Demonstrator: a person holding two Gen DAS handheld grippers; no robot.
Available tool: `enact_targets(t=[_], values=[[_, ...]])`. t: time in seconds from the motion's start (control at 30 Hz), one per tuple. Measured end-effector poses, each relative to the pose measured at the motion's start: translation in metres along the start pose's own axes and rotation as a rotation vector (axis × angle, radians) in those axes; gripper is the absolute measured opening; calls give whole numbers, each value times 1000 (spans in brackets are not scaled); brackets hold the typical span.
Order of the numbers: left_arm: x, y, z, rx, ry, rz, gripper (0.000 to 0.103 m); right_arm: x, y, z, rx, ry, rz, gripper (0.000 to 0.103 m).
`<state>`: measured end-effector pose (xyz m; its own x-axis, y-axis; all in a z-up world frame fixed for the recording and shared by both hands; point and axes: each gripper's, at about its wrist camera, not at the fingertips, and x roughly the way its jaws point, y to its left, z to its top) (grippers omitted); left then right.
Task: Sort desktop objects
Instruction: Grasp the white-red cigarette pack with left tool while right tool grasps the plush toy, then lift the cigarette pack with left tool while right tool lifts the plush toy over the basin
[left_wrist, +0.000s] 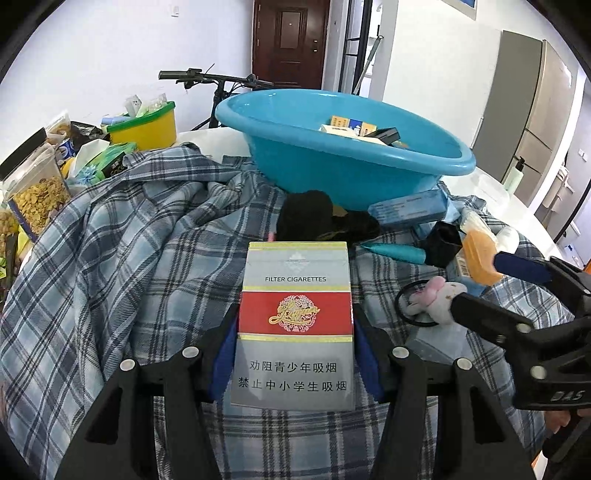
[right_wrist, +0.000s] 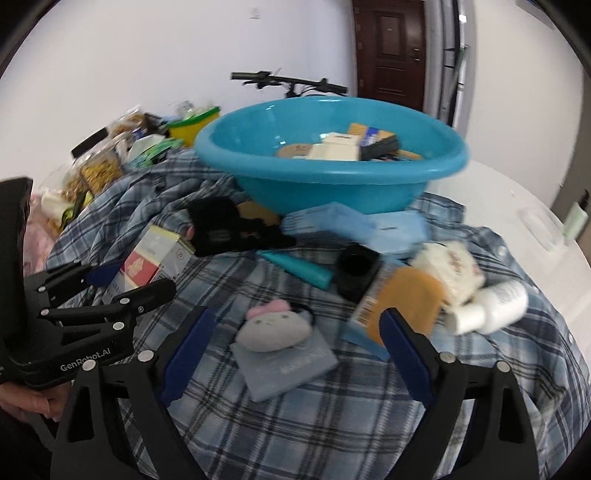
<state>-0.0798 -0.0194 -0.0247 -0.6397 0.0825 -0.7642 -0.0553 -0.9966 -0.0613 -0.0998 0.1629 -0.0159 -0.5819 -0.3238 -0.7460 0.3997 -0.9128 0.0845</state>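
My left gripper (left_wrist: 295, 354) is matt black plastic with small shiny metal pins, and my fingers (left_wrist: 221, 354) wear dull blue rubbery pads. Between them, a cigarette pack (left_wrist: 293, 325) of glossy card, silver and red with gold foil print. Under everything, a soft woven plaid shirt (left_wrist: 129, 258), rumpled and matt. Ahead, the blue basin (left_wrist: 332, 173) is smooth plastic with a light sheen. Over on my right, a fuzzy plush toy (right_wrist: 273, 328) sits on a flat greyish packet (right_wrist: 291, 363). A black fleecy cloth (right_wrist: 229, 225) looks rough. The white bottle (right_wrist: 495, 306) is smooth plastic, and the white worktop (right_wrist: 517, 184) looks polished.
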Motion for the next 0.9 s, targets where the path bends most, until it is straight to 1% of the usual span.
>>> enact_targets(t=[0.07,0.13,0.2,0.3,0.37,0.43,0.5,0.6,0.77,0.9], values=[[0,2,0,-2,1,1,59,9,2,1,-19,7,17,82],[0,3,1,-3,2,0,59,17,1,2,-22,23,41,72],[1,3,1,-2,5,-1,59,23,-1,2,-24,30,75,66],[5,3,1,-2,15,0,59,31,-3,0,-31,51,96,60],[7,3,1,-3,18,-1,59,35,-3,-2,-31,61,106,53],[9,2,1,-1,20,-3,59,36,-2,-3,-40,59,88,40],[9,1,0,1,20,-5,59,33,-4,-2,-37,50,93,37],[8,0,0,3,9,-7,59,25,-4,-2,-37,22,92,35],[0,-2,3,-4,-22,-9,59,6,-5,0,-25,-52,38,35],[-12,-8,8,4,-79,-2,59,-12,-10,2,-9,-115,-7,35]])
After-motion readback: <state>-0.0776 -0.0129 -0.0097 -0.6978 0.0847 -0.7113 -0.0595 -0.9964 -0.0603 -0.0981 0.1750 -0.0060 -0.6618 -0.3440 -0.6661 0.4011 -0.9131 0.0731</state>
